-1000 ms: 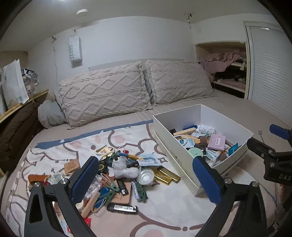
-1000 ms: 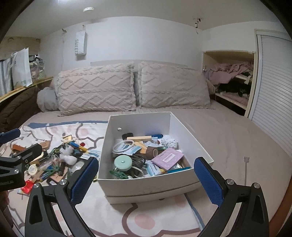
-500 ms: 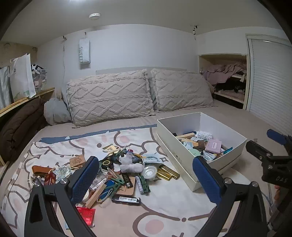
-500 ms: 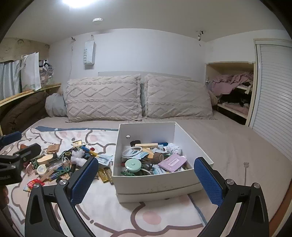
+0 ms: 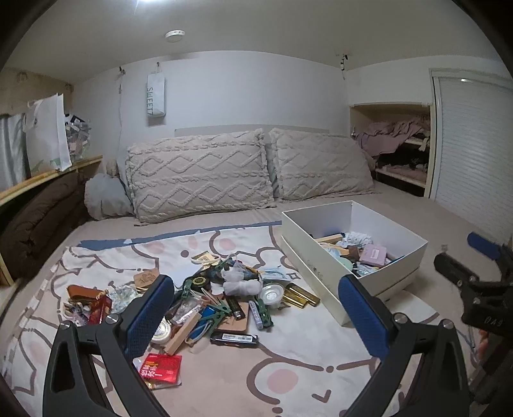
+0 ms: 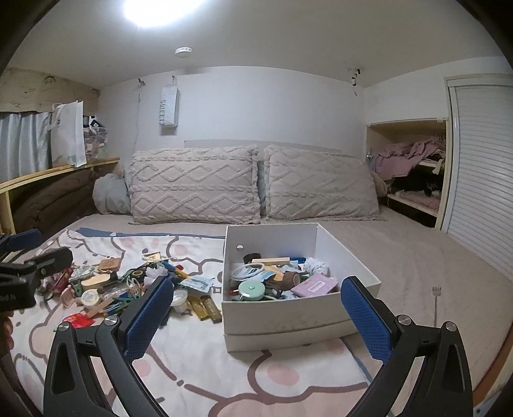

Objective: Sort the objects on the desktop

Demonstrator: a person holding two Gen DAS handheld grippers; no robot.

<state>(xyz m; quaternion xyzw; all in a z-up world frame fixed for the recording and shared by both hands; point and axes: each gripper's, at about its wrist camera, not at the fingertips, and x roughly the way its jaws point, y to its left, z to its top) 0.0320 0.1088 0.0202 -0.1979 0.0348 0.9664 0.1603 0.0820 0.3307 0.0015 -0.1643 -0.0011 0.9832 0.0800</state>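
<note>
Both grippers, left (image 5: 256, 316) and right (image 6: 256, 312), gape wide, empty, above the bed. Clutter (image 5: 221, 298) lies left of the box (image 6: 288, 317)

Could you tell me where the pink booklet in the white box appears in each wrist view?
Left wrist: pink booklet right of centre, at the box's right end.
Right wrist: pink booklet just right of centre, near the front wall.
Shared landmark: white box.

White-walled bedroom, bed (image 6: 400, 253) with two knitted pillows (image 6: 195, 186), louvered door (image 6: 481, 173), bright ceiling light (image 6: 150, 9)
</note>
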